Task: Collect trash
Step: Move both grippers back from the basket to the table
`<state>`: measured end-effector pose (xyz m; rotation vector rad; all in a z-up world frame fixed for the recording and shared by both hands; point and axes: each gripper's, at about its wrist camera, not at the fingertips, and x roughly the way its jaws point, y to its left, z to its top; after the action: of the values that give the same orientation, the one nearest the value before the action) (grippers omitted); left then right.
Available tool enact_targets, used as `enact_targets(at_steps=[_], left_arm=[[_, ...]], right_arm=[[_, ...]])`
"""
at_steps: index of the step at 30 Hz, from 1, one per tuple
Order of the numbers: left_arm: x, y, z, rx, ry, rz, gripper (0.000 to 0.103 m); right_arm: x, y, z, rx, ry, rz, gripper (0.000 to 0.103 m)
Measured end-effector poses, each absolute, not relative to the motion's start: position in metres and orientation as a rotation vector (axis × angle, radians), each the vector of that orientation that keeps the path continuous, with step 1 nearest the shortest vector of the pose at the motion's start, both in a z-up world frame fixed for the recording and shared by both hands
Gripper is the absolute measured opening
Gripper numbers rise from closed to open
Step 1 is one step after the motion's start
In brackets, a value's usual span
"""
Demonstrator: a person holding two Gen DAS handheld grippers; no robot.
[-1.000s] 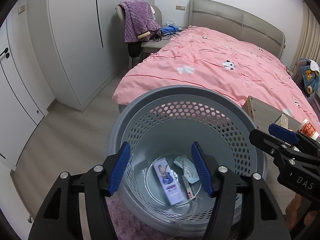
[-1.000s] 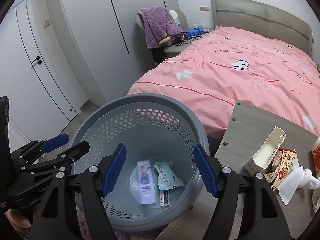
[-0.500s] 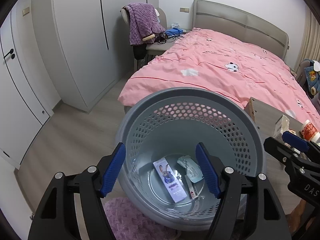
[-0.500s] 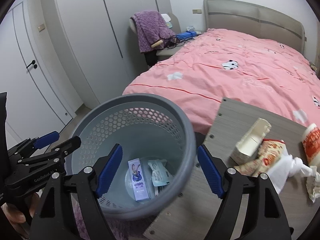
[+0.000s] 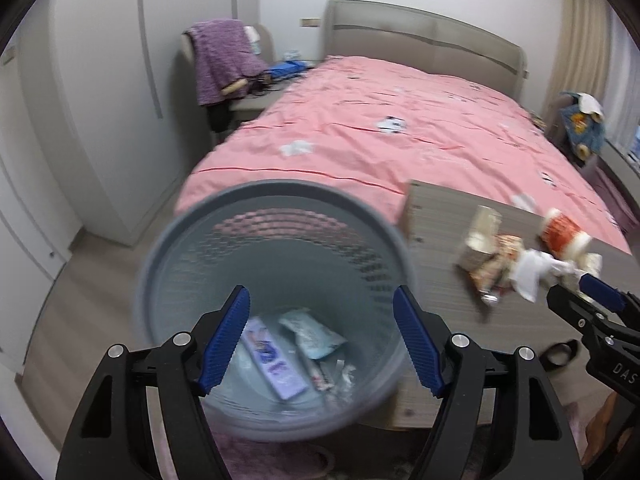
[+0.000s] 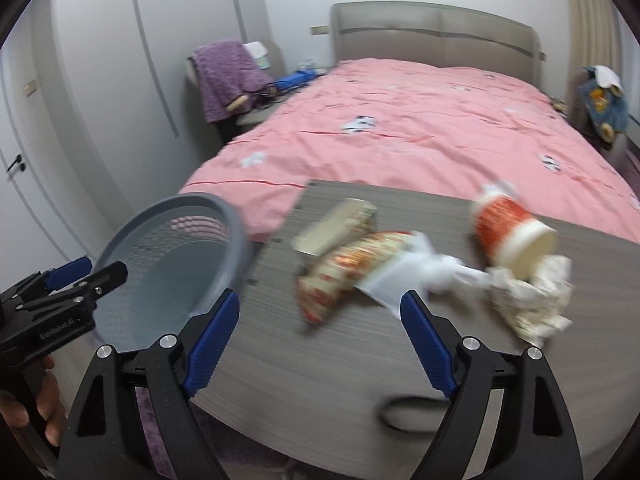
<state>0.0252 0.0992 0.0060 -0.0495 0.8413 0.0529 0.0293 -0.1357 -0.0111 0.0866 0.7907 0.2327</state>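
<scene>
light, crushable litter waiting on the table

my right gripper (image 6: pixel 320 336) hangs wide and empty over the grey table (image 6: pixel 320 368); my left gripper (image 5: pixel 322 336) is just as wide, empty, above the grey basket (image 5: pixel 192 224), which already holds a few wrappers. the trash sits in a loose heap: a red-and-white paper cup (image 6: pixel 508 232) on its side, a white tissue (image 6: pixel 404 276), a printed snack wrapper (image 6: pixel 344 272), a small carton (image 6: pixel 336 228). all of it looks light and soft, i judge. i'd pinch the tissue at its bunched middle, the cup across its wall, gently.
</scene>
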Motion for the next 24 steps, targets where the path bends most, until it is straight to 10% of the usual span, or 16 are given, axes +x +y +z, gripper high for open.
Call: enact_targets(at_steps=[24], left_arm=[[0.013, -0.083, -0.019, 0.084, 0.937, -0.289, 0.072]], right_arm=[[-0.049, -0.312, -0.043, 0.218, 0.775, -0.049, 0.093]])
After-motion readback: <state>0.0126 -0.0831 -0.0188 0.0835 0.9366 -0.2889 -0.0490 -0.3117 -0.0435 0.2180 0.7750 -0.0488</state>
